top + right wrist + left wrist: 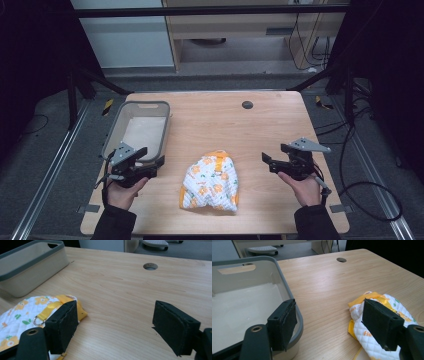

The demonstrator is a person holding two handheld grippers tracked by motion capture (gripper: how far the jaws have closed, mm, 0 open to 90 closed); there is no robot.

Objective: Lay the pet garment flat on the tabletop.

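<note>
Quilted cloth item, white with orange flowers and yellow trim, lying bunched on the wooden table, between both grippers. Left gripper hovering just off the table, jaws standing wide apart, gripping nothing. Right gripper likewise hovering, jaws spread wide, nothing between them.

From left gripper: cloth sitting ahead and to its right, near; in the left gripper view the right-hand pad overlapping the cloth's near edge, contact not decidable. Grey bin lying just ahead and to the left of this gripper, its near corner almost under the left pad; bin interior looking bare.

From right gripper: cloth lying to its left and slightly forward, a little gap of bare table showing in the high view. Yellow strap with metal ring showing just beside the left pad in the right gripper view.

Long axis of cloth running roughly away from the person, slightly tilted, wider end toward the person, yellow-trimmed end pointing away.

Judging: left gripper slightly nearer, and also sitting beside the bin, so likely the better hand for a pick and drop; approach needing a short sideways move toward the right, closing across the narrower yellow end. Risk: loose fabric slipping or trailing over the bin rim.
</note>
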